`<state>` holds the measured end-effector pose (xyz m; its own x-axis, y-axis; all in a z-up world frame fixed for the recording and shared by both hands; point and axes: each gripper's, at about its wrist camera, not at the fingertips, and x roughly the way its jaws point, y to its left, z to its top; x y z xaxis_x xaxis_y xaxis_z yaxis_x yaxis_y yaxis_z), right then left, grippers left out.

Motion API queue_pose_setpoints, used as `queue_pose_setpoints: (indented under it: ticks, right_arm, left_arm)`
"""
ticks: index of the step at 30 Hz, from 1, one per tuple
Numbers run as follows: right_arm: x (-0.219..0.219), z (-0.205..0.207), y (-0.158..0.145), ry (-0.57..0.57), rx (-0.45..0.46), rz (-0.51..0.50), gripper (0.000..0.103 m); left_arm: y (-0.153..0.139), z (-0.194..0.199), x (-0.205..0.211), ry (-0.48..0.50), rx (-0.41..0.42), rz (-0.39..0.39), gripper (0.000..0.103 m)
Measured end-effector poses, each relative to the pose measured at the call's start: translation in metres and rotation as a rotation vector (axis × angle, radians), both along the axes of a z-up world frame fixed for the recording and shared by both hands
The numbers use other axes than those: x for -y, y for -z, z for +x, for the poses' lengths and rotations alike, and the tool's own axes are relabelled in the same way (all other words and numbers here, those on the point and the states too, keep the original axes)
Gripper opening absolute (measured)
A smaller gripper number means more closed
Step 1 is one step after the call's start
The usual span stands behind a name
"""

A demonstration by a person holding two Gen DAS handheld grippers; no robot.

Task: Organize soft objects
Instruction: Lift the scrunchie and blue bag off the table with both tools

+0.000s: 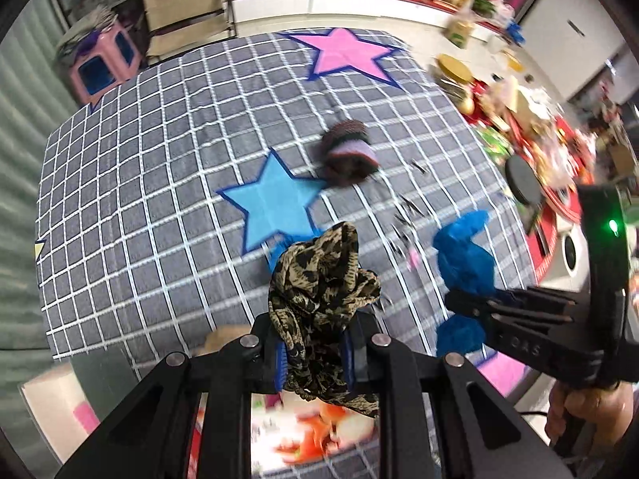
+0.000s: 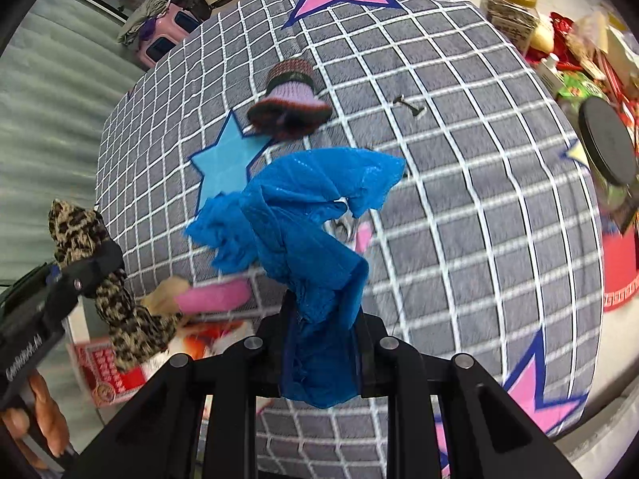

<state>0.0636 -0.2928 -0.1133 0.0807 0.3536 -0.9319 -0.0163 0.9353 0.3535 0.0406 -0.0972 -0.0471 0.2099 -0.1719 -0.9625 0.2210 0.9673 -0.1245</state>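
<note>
Both fingers [image 1: 279,353] seemingly tight around leopard cloth [image 1: 319,279], blue cloth [image 2: 303,223].

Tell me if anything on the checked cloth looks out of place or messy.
The knitted hat lies slumped partly over the blue star on the checked cloth. Small dark bits are scattered near it; too blurred to identify. The leopard scarf and blue cloth are held bunched, not folded.

Even, bright indoor light, soft shadows only. Strong fisheye bending: the checked bedcover [image 1: 159,183] bulges like a dome, black vignette at the corners. Motion blur smears the clutter at the right edge and the knitted hat [image 1: 348,153] in the left view; the right view is sharper.
</note>
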Motion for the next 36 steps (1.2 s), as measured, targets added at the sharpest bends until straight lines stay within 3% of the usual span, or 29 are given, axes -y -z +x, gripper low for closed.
queue_pose_setpoints:
  ticks: [18, 36]
  right_arm:
    - [-0.057, -0.129, -0.032, -0.037, 0.006, -0.045, 0.024]
    - [-0.123, -0.177, -0.066, -0.158, 0.069, -0.079, 0.024]
  left_arm:
    - [-0.03, -0.155, -0.004, 0.294, 0.043, 0.024, 0.023]
    - [-0.054, -0.207, -0.058, 0.261, 0.15, 0.043, 0.023]
